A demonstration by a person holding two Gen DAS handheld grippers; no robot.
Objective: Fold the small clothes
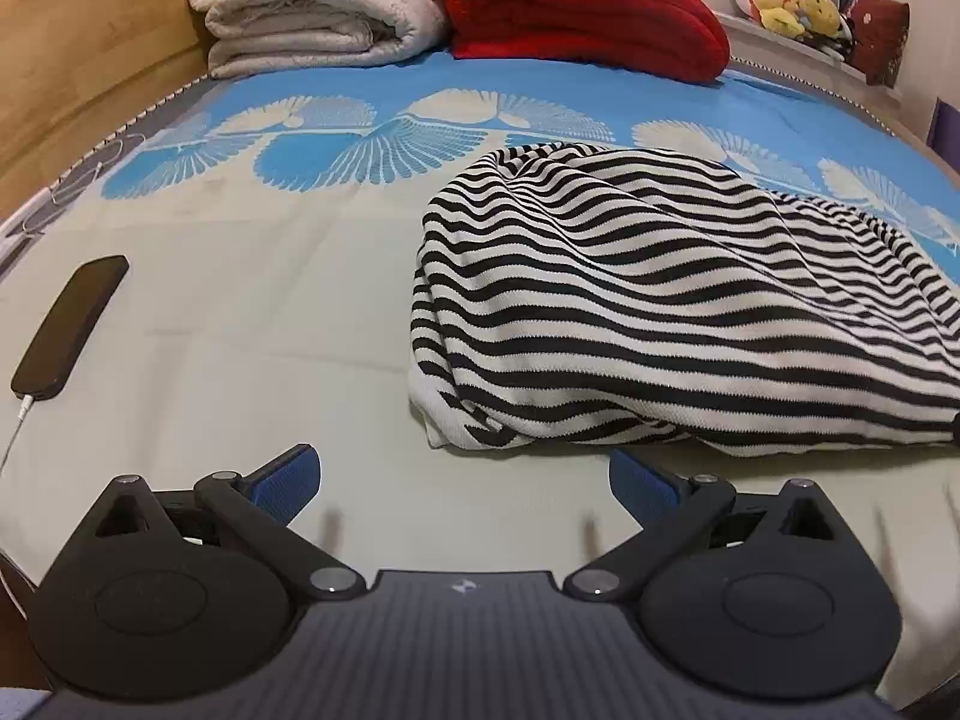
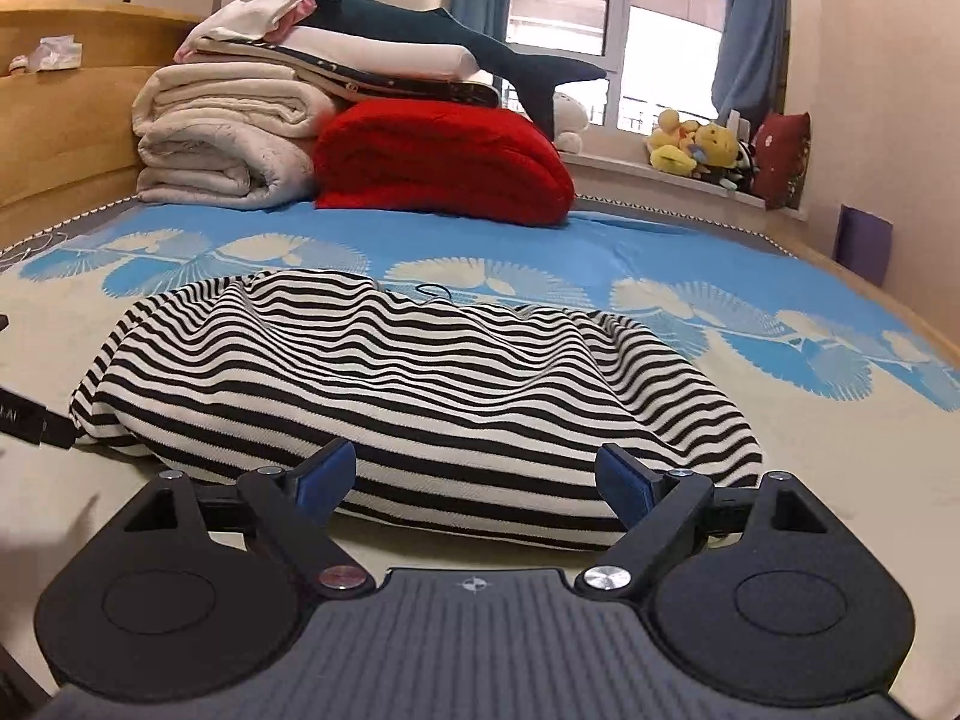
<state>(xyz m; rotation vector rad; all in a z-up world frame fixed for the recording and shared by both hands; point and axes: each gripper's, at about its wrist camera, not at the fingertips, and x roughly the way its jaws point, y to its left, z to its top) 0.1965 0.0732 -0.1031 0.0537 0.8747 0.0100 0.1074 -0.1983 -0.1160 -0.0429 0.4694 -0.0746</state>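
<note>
A black-and-white striped garment (image 1: 678,306) lies folded into a thick bundle on the bed, right of centre in the left wrist view. It also shows in the right wrist view (image 2: 414,384), straight ahead. My left gripper (image 1: 465,483) is open and empty, just in front of the bundle's near left corner, over bare sheet. My right gripper (image 2: 474,480) is open and empty, its blue pads (image 2: 324,483) at the bundle's near edge, apart from the cloth.
The bed sheet (image 1: 240,330) is cream with a blue fan pattern. A black phone (image 1: 72,327) on a white cable lies at the left. Folded white blankets (image 1: 318,6) and a red blanket (image 1: 576,12) are stacked at the headboard. Plush toys (image 2: 699,147) sit on the window sill.
</note>
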